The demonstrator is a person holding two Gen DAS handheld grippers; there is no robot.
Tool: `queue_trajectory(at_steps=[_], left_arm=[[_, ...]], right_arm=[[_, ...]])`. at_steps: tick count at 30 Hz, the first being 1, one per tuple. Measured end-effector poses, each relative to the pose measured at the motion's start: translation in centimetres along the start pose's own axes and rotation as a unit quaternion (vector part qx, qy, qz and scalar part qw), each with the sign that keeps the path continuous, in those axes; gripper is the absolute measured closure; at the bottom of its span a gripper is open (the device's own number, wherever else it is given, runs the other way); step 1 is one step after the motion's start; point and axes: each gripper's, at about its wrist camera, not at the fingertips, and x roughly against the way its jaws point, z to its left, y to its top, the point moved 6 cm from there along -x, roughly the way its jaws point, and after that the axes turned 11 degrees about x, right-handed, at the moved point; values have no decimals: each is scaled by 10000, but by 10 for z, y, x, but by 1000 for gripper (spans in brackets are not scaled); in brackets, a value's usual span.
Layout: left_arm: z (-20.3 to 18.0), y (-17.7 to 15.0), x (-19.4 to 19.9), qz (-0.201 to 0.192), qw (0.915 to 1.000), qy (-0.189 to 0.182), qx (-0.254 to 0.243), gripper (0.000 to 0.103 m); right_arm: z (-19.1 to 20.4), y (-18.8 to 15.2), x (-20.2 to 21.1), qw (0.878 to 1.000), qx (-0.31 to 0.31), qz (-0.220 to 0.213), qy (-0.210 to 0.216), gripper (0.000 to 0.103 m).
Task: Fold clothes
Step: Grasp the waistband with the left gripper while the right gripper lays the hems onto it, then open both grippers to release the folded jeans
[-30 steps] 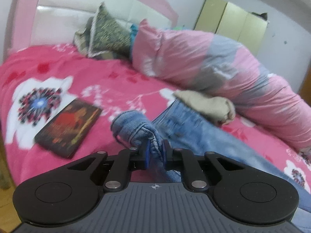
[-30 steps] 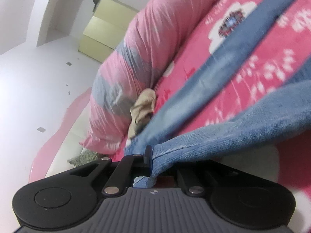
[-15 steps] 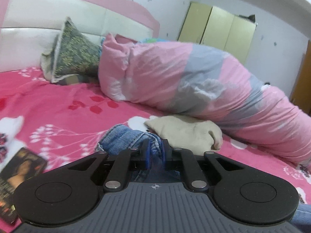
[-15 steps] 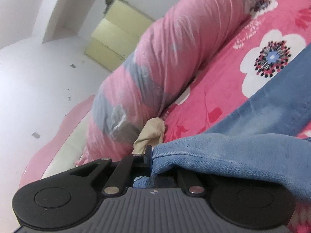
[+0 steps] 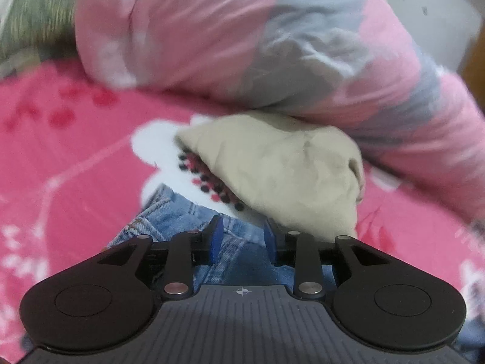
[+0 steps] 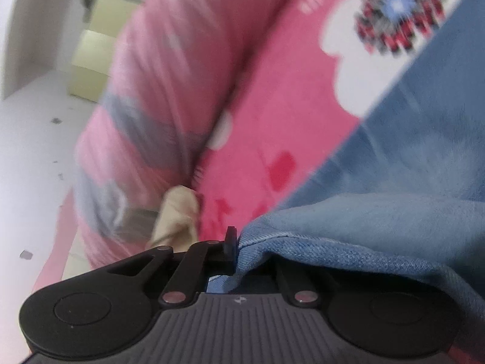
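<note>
The big pink bed [image 5: 75,139] fills both views. The blue jeans [image 5: 242,251] lie low in the middle, one end brought over. The left gripper [image 5: 242,238] has just spread apart, letting go. The right gripper [image 6: 242,250] pinches denim. More folding is probably left.

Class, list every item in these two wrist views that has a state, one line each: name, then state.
left gripper: jaws just opened, jeans between them, not pinched
right gripper: shut on jeans hem
jeans: partly lifted, folding over
beige garment: crumpled against the duvet
duvet: rolled up
bedsheet: spread flat
</note>
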Motion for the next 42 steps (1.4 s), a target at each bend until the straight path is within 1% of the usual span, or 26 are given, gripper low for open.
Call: queue_trajectory(at_steps=[1,2,3,4,5,6,7,9,10,11,13,15,19,22,24,25,27,29,31,35,36,37,39,40,41,42], left_arm=[[6,3,0,57,9995,-179,234,69],[10,6,6,51,9986,-324,414,67],[13,9,13,22,9973,-456,573,62],[16,12,22,-40,9963,-537,662,59],[19,13,34,-115,9958,-564,715,56],[22,14,46,-191,9952,-578,763,50],[25,14,59,-215,9948,-590,807,47],[33,8,88,-183,9931,-698,927,47],[37,4,101,-147,9922,-744,993,47],[40,0,113,-105,9913,-774,1057,47],[48,-13,135,12,9893,-790,1225,46],[56,-28,151,127,9879,-726,1367,47],[70,-62,155,410,9837,-603,1645,46],[83,-81,139,555,9770,-462,2006,46],[89,-85,126,478,9743,-416,2159,46],[88,-84,122,395,9750,-424,2145,47],[83,-79,115,264,9781,-407,2024,46],[79,-73,104,188,9804,-364,1928,46],[77,-69,95,94,9812,-331,1897,47],[69,-67,83,-203,9859,-212,1647,48],[68,-67,81,-314,9868,-215,1573,48],[67,-68,80,-402,9871,-220,1536,50],[66,-69,78,-543,9866,-215,1521,56],[65,-68,79,-589,9862,-208,1532,62],[63,-68,81,-622,9866,-196,1498,65],[61,-67,85,-641,9875,-146,1435,70]], right_arm=[[-6,1,-5,9998,-121,143,9,95],[-11,2,-8,9993,-254,278,41,90],[-14,3,-10,9982,-429,390,144,80],[-18,4,-11,9966,-603,502,248,76],[-21,5,-12,9946,-774,586,364,69],[-20,6,-9,9927,-920,582,518,64],[-19,6,-5,9909,-1019,593,656,57],[-16,5,6,9883,-1150,580,813,51],[-14,5,12,9884,-1159,538,826,44],[-11,5,19,9885,-1154,498,845,40],[-6,1,36,9882,-1138,430,929,40],[0,-8,54,9882,-1063,396,1031,40],[13,-41,83,9875,-771,681,1196,39],[9,-70,91,9896,-640,861,961,36],[-1,-87,87,9892,-715,1038,742,36],[-6,-92,81,9889,-781,1078,663,36],[-16,-100,70,9882,-894,1131,512,37],[-19,-98,57,9903,-870,989,442,40],[-16,-90,41,9921,-799,807,530,41],[-13,-80,12,9955,-693,502,408,51],[-13,-78,8,9960,-681,409,398,55],[-14,-76,4,9966,-656,294,412,60],[-19,-75,1,9966,-709,148,389,90],[-23,-75,0,9963,-767,102,362,92],[-25,-75,0,9963,-794,57,329,94],[-21,-75,4,9970,-718,13,273,94]])
